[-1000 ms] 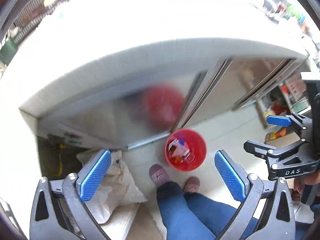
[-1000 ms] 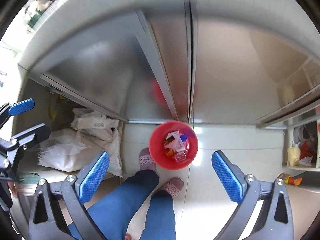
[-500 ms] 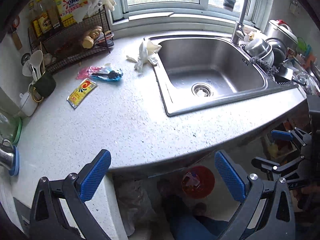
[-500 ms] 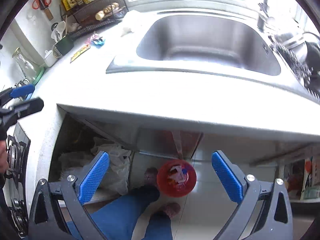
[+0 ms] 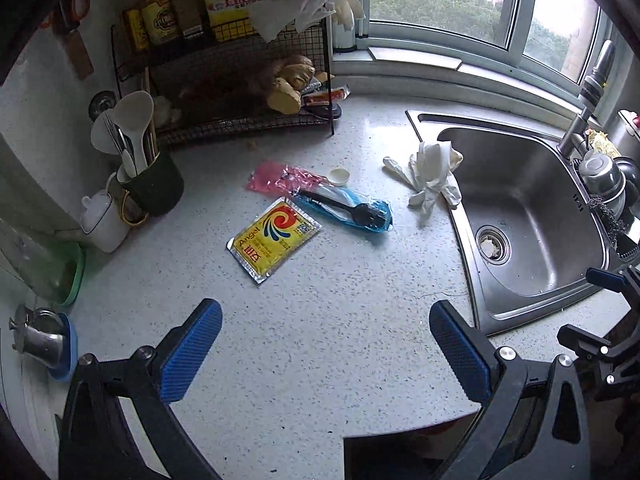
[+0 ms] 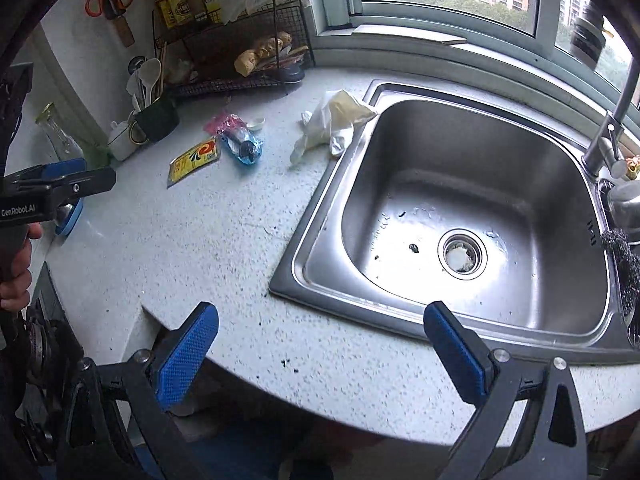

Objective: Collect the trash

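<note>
left wrist: left gripper (image 5: 324, 344) wide open, empty; right gripper (image 6: 320, 344) same.

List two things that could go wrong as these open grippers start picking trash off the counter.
The yellow packet lies flat on the counter, so the left gripper may slide over it without catching it. The blue wrapper overlaps the pink wrapper beside a white cap; grabbing one may drag the others.
</note>
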Demonstrator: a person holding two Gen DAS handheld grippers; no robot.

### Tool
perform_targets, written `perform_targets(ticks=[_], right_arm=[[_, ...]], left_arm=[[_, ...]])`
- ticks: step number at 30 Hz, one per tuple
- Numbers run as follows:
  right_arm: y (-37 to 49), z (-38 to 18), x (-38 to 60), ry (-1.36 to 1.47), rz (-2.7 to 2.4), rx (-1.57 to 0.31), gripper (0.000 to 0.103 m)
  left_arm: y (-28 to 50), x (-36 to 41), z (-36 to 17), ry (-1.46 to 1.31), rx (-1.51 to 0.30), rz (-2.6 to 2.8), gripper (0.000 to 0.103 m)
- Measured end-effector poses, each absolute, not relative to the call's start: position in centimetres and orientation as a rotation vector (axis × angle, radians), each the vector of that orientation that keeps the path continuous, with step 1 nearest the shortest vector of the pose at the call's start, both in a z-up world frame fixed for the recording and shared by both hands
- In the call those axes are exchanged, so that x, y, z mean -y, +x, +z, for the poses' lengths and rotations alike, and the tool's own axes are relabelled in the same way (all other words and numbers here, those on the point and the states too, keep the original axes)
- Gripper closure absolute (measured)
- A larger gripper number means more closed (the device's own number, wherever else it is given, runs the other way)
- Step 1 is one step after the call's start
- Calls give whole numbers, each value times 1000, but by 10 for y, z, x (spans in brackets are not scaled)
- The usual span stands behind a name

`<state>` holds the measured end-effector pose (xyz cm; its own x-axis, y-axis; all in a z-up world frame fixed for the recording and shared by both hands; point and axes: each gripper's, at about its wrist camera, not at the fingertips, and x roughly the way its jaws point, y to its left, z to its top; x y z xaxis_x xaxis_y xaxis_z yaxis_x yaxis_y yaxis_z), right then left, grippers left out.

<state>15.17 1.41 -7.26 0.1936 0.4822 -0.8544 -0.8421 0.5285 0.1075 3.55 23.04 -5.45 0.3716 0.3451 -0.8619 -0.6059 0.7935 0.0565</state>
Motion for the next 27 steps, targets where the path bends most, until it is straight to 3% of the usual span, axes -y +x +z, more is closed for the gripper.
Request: perform_targets(ticks=[10,27], right_arm=[[174,-65,-115,-502,1081,-978,1],[188,-116,-249,-736,1154,-1031,1]], left_arm=[[41,-309,-63,-296,-1050,674,0],[40,-371,-113,-368,-1157,597,0]])
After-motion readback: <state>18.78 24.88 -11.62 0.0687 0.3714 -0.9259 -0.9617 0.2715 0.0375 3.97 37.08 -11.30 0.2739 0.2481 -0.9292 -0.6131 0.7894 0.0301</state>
